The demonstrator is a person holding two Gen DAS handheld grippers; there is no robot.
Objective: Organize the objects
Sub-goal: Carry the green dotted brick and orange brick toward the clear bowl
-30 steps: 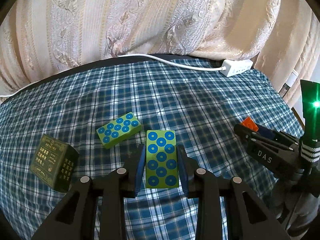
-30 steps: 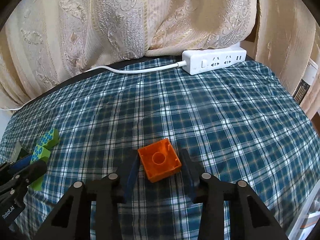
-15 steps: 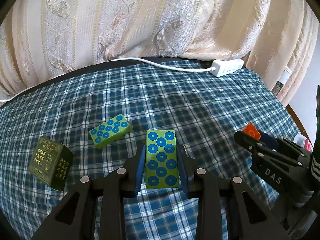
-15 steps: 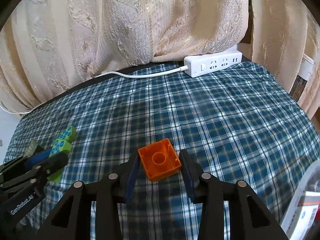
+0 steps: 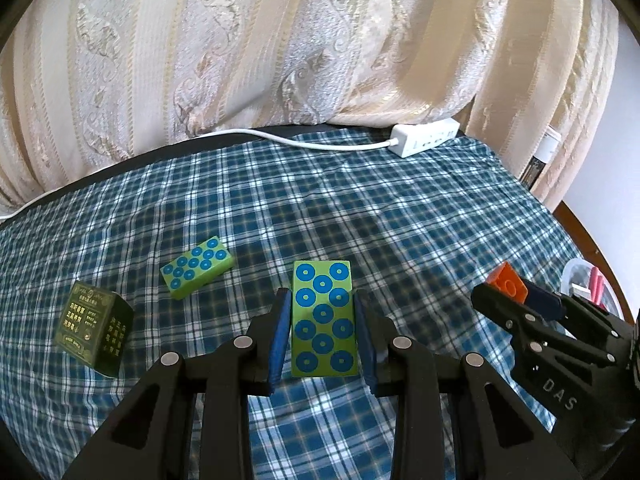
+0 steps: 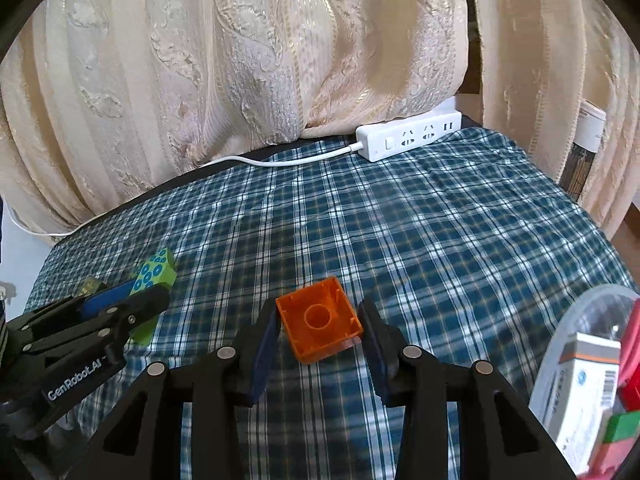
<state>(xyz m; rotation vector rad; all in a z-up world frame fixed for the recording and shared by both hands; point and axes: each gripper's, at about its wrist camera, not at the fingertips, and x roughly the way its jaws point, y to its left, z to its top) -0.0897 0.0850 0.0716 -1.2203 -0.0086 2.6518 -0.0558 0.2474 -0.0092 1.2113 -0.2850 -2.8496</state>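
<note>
My left gripper [image 5: 322, 300] is shut on a green tile with blue circles [image 5: 323, 318], lifted above the checked cloth. A second green tile [image 5: 197, 267] lies flat on the cloth to its left, and a dark green box [image 5: 94, 332] stands further left. My right gripper [image 6: 320, 312] is shut on an orange hollow block [image 6: 320, 318], open side up, also clear of the cloth. In the left wrist view the right gripper [image 5: 516, 292] shows at the right edge with the orange block [image 5: 506, 282]. In the right wrist view the left gripper [image 6: 136, 296] appears at the left with its tile [image 6: 154, 276].
A clear plastic container [image 6: 576, 340] with small boxes and red items sits at the lower right. A white power strip [image 6: 408, 136] with its cord lies at the far edge under the cream curtain [image 6: 280, 60]. The blue checked cloth [image 6: 400, 232] covers the round table.
Both grippers have risen and drawn back with their loads, so more of the table shows. The clear container has come into sight at the right. Neither grip has altered.
</note>
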